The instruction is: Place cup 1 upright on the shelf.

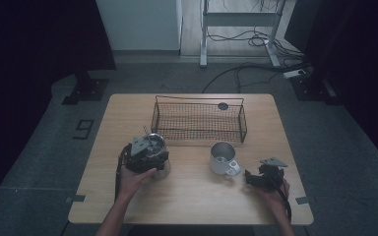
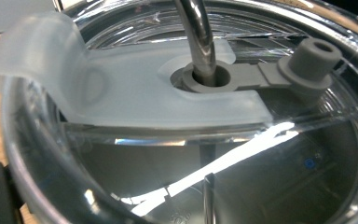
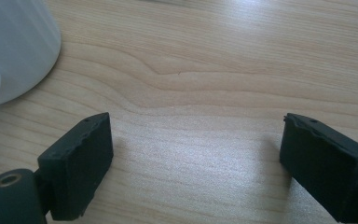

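Dim room, wooden table [image 1: 192, 196] with a wire basket [image 1: 199, 120] along its far edge, cables on the floor behind. Left gripper [image 1: 145, 150] sits right over a clear tumbler [image 1: 158, 164] at the table's left-centre, near the basket's left end. In the left gripper view the camera is almost on the clear lid [image 2: 121, 140]: frosted slider tab [image 2: 135, 98], metal straw [image 2: 199, 42] through the grey grommet, grey plug [image 2: 313, 58] hanging off to the side. Can't tell whether the left claw is apart or clamped on anything. Right gripper [image 1: 261, 178] rests low near the table's right front, jaws apart with bare wood between them, just right of the white mug [image 1: 223, 158]; mug edge [image 3: 14, 46] shows in the right gripper view. Step looks like working on the tumbler top. To do it well: brace the tumbler, since a clear plastic wall will slide; take the straw low near the grommet, pull straight along its axis, don't lever against the lid. Watch that the tab doesn't catch.
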`<state>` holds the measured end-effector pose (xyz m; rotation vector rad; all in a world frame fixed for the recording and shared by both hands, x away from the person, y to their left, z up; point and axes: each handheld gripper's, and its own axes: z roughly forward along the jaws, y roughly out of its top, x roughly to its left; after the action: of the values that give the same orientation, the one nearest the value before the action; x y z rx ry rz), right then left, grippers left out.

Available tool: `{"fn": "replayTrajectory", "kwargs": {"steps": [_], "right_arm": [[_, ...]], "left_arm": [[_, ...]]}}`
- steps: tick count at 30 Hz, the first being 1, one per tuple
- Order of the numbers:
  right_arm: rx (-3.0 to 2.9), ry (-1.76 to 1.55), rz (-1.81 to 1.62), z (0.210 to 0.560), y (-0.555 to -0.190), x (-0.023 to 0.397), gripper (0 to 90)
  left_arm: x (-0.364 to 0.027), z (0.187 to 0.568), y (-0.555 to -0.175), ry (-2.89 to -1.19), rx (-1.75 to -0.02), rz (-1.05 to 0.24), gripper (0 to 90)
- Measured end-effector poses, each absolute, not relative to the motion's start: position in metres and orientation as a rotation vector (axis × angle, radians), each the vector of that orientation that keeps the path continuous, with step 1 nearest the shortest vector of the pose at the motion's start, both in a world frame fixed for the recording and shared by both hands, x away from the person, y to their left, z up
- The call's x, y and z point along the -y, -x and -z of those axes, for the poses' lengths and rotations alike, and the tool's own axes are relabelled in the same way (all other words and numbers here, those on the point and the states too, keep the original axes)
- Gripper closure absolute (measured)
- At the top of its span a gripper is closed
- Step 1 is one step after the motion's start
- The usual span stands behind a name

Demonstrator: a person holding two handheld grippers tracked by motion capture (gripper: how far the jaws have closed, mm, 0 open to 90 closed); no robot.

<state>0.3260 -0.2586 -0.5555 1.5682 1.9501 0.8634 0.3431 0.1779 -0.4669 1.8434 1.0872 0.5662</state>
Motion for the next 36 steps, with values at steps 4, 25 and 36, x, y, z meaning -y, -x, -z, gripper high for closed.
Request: {"fn": "replayTrajectory", "kwargs": {"steps": [4, 25, 36], "right_arm": [[-1.948, -1.568, -0.864, 0.556, -0.326, 0.259, 10.0], [-1.943, -1.567, -0.865, 0.555, -0.325, 0.259, 11.4], [-1.942, -1.567, -0.865, 0.555, -0.325, 0.259, 11.4]], "left_arm": [[-0.178, 0.461, -0.345, -1.833, -1.081, -0.561, 3.7], [-0.165, 0.421, -0.346, -1.812, -1.043, -0.559, 3.8], [-0.165, 0.406, -0.349, -1.799, -1.035, -0.563, 3.9]]}}
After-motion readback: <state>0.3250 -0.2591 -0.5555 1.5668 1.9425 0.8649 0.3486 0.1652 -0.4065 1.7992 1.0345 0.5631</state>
